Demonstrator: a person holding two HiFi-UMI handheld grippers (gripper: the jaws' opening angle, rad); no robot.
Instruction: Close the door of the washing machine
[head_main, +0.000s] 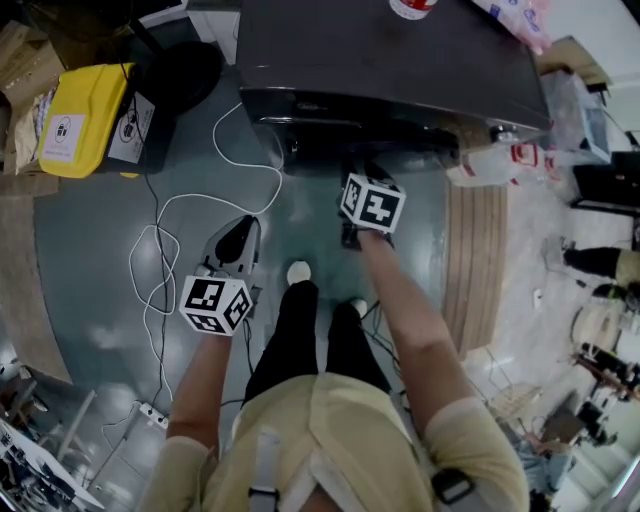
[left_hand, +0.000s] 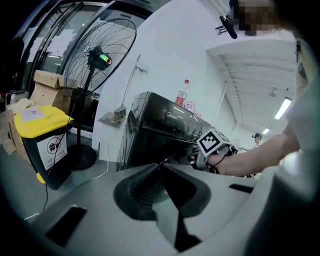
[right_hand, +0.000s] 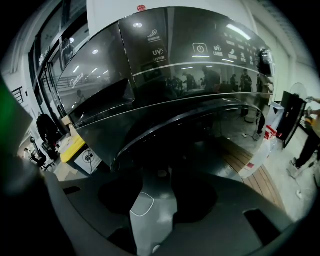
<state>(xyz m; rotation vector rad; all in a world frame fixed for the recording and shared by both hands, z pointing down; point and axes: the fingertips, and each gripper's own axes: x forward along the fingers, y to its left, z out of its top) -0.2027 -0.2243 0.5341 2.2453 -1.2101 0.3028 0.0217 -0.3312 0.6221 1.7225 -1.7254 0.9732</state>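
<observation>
The black washing machine (head_main: 390, 60) stands in front of me; its glossy front (right_hand: 175, 75) fills the right gripper view. The curved rim of its round door (right_hand: 150, 132) lies just ahead of my right gripper (right_hand: 159, 170). The door looks flush with the front, though the dark glass hides the seam. In the head view my right gripper (head_main: 358, 172) points down at the machine's front, jaws slightly apart with nothing seen between them. My left gripper (head_main: 242, 228) hangs over the floor left of my legs, away from the machine (left_hand: 160, 125). Its jaws (left_hand: 162, 162) meet at the tips, empty.
A yellow-lidded bin (head_main: 80, 115) and a standing fan's round base (head_main: 195, 75) sit left of the machine. A white cable (head_main: 160, 250) loops across the floor to a power strip (head_main: 152, 412). Wooden slats (head_main: 475, 260) lie to the right. A red-capped bottle (left_hand: 186, 90) stands on the machine.
</observation>
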